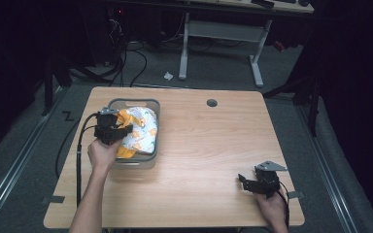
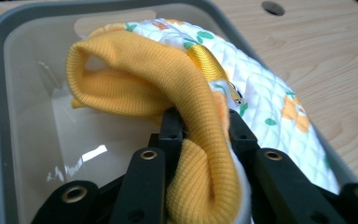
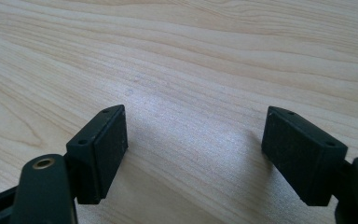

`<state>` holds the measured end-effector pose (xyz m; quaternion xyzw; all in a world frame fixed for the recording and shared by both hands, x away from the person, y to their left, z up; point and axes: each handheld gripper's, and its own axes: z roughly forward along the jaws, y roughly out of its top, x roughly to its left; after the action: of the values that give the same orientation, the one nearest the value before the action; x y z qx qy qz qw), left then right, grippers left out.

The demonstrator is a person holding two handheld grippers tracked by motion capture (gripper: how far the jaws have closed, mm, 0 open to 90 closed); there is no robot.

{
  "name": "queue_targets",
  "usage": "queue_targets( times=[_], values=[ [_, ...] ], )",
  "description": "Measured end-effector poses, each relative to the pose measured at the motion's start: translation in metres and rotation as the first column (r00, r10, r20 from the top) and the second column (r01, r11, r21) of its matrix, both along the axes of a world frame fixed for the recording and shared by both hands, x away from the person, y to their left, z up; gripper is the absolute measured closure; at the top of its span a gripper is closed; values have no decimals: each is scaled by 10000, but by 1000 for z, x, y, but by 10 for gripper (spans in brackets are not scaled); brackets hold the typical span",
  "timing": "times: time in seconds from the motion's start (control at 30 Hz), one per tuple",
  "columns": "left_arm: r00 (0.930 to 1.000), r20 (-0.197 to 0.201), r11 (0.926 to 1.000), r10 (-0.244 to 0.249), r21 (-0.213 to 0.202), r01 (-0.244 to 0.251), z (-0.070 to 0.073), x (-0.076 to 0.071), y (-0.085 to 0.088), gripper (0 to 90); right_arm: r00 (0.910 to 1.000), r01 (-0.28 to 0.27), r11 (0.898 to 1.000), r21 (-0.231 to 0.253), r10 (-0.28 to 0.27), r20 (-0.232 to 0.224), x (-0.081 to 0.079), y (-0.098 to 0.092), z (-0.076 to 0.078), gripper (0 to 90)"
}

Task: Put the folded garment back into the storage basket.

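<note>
The left gripper (image 2: 200,128) is clamped on a fold of the yellow ribbed cuff (image 2: 168,84) of a small quilted garment (image 2: 265,102), white with orange and green prints, its jaws pinching the knit between them just above the grey-rimmed bin (image 1: 151,104) in which the garment lies bunched. In the high view the same gripper (image 1: 112,127) hangs over the near left part of the bin, its cable trailing back along the person's forearm. The right gripper (image 3: 193,149) stands well apart at the near right corner, jaws spread wide with nothing between them and only bare wood ahead. The table (image 1: 213,145) is pale wood grain with a round cable hole (image 1: 211,103) beyond and to the right of the left gripper. Past the far edge the room is dark: grey carpet, loose black cables, the white legs of another desk (image 1: 221,34) and a scrap of paper (image 1: 168,75) on the floor. How much of the garment lies under the cuff is hidden by the left gripper's own jaws, and the bin's translucent floor shows only glare.
</note>
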<state>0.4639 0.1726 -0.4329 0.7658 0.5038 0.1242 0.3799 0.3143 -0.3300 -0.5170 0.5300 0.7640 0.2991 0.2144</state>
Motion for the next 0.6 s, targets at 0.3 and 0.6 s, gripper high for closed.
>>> queue_targets(
  times=[0.3, 0.6],
  values=[
    [9996, -268, 9985, -75, 536, 89, -12, 8, -7, 726, 10000, 12, 10000, 10, -12, -19, 0, 0, 0, 227],
    [9948, -561, 9865, 849, 1449, -760, -17, 13, -6, 554, 10000, 9, 10000, 5, -9, -18, 0, 0, 0, 227]
  ],
)
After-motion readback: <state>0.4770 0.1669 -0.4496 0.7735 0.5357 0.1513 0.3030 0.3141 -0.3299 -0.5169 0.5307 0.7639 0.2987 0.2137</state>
